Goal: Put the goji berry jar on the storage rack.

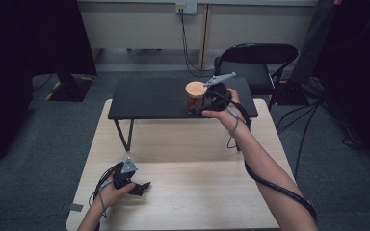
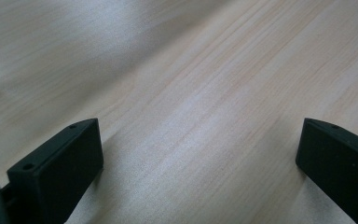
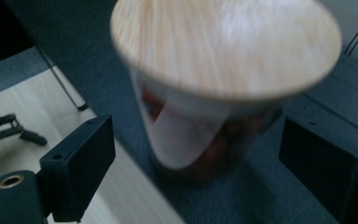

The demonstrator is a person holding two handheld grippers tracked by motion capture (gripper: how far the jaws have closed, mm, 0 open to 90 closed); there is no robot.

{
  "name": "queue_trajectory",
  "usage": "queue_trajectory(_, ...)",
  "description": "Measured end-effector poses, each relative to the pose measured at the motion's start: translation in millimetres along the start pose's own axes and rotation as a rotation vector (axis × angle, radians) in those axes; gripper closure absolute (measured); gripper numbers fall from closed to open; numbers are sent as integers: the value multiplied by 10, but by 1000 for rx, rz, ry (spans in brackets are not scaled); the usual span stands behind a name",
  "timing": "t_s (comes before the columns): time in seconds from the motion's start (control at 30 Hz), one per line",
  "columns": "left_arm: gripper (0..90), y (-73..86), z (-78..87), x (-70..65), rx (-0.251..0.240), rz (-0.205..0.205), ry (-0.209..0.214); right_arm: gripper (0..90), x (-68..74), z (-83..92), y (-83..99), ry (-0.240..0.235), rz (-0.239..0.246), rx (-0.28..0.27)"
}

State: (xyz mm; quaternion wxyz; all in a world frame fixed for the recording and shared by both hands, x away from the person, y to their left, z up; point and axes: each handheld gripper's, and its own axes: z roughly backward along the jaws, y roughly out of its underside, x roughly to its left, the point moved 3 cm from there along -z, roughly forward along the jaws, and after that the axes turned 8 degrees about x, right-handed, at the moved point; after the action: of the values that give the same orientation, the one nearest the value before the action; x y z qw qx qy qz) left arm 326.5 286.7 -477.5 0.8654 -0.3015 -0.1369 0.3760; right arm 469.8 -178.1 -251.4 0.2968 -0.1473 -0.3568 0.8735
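A: We log one jar point(image 3: 214, 116) with a wooden lid point(image 3: 226, 44), dark reddish contents, standing on the black shelf point(image 1: 149, 98) that sits on the far part of the table point(image 1: 192, 192). Our right hand-held gripper point(image 1: 203, 102) is at the jar, jaws spread wide on either side of the glass, not touching it in the right gripper view.

B: Agreed. Left hand-held gripper point(image 1: 142, 186) lies low on the near table, jaws wide, nothing between them but bare wood.

A: Risks, as we judge them: the jar stands near the shelf's front edge, so a nudge from one jaw before the other closes could tip it or push it off. The glass looks smooth; a grip high under the lid might slip.

B: The view is blurred too, so alignment is hard to confirm.

A: Count: one jar, one lid, two grippers, one shelf, one table, one folding chair point(image 1: 257, 62) behind.
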Motion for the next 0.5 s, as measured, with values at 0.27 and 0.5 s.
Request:
queue_trajectory(0.27, 0, -5, 3, 3, 4, -5, -1, 6, 2, 164, 223, -23, 8, -2)
queue_trajectory(0.5, 0, -5, 3, 3, 4, -5, -1, 3, 25, 318, 485, -70, 6, -20)
